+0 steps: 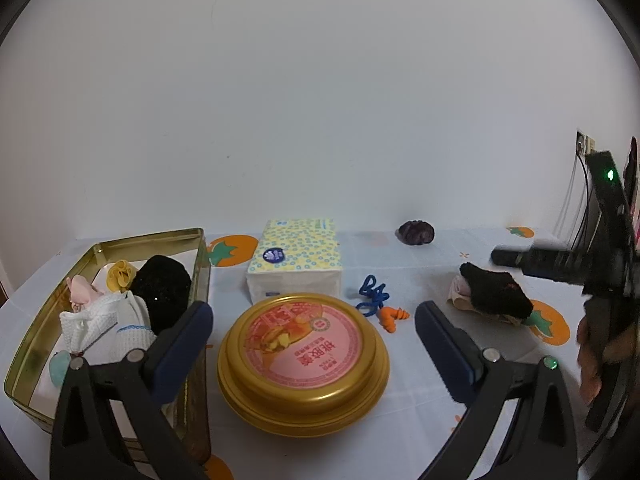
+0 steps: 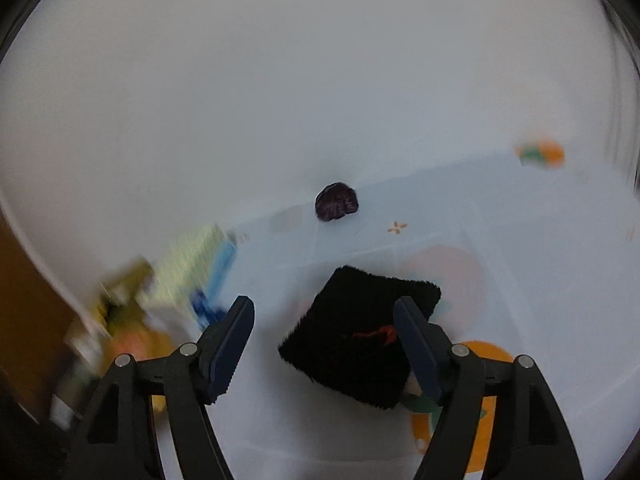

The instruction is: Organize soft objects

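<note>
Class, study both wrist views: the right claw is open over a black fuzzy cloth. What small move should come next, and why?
Probably lower the right claw and close it on the black cloth. Its jaws stand open with nothing held, and the cloth lies on the tablecloth, outside the gold tin where other soft items already sit.

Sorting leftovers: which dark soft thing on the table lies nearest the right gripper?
The black cloth with a red mark, just before the right gripper; the purple ball lies far back.

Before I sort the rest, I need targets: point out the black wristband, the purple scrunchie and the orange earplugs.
black wristband [image 2: 360, 336], right wrist view, middle of its top face.
purple scrunchie [image 2: 336, 202], right wrist view, its centre.
orange earplugs [image 1: 394, 315], left wrist view, the body.
</note>
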A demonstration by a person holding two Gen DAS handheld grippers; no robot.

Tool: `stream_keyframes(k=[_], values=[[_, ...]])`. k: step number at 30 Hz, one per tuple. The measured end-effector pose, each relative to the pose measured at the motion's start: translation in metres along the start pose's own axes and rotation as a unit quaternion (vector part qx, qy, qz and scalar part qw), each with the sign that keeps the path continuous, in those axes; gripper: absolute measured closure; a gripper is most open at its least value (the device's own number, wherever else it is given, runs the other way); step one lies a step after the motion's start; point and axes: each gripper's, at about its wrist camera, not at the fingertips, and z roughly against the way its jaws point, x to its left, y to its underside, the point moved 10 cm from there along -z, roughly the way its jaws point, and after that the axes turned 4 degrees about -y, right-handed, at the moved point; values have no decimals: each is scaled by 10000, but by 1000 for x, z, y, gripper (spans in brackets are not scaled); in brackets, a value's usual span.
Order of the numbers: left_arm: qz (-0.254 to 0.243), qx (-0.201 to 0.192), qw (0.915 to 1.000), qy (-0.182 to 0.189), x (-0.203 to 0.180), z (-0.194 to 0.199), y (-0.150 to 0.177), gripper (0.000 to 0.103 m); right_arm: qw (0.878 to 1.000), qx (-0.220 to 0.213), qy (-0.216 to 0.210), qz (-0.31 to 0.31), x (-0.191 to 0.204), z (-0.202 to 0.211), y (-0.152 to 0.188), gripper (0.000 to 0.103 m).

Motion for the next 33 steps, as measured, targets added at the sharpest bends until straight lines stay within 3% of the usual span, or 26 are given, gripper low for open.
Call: stream_keyframes(k=[5, 7, 9, 10, 11, 12, 14, 15, 17, 21, 24, 26, 29, 33], values=[[-14, -11, 10000, 13, -1, 1, -1, 1, 9927, 509, 583, 929, 9, -33, 24, 29], [-19, -22, 10000, 22, -1, 1, -1, 1, 9902, 783, 623, 973, 4, -35, 31, 29], [-17, -27, 10000, 28, -1, 1, -1, 1, 9929, 654, 533, 833, -1, -27, 27, 31], [-15, -24, 10000, 29, -1, 1, -1, 1, 9944, 598, 485, 728, -4, -25, 26, 37], [-9, -22, 10000, 29, -1, 1, -1, 1, 9960, 601, 352, 564, -6, -24, 25, 54], [2, -20, 10000, 29, 0, 1, -1, 1, 9974, 653, 77, 302, -8, -21, 24, 60], [14, -14, 10000, 25, 1, 0, -1, 1, 9971, 636, -364, -220, -13, -15, 21, 62], [11, -6, 10000, 19, 1, 0, -1, 1, 9957, 618, -527, -450, -18, -13, 19, 73], [-3, -9, 10000, 13, 0, 0, -1, 1, 9948, 636, -484, -628, -28, -12, 20, 85], [-57, -13, 10000, -41, -1, 0, -1, 1, 9939, 583, -455, -813, -34, -8, 20, 86], [-76, -13, 9999, -77, -1, 0, -1, 1, 9982, 346, -353, -326, -20, 1, 13, 86], [-40, -28, 10000, -58, -2, 0, -1, 1, 9985, 493, -197, -152, -17, -3, 15, 81], [57, -114, 9999, 17, -5, 2, -4, 1, 9965, 607, -117, -571, -36, -8, 18, 64], [138, -195, 9994, 264, -22, 4, -13, 1, 9940, 488, -155, -968, -61, -12, 8, 64]])
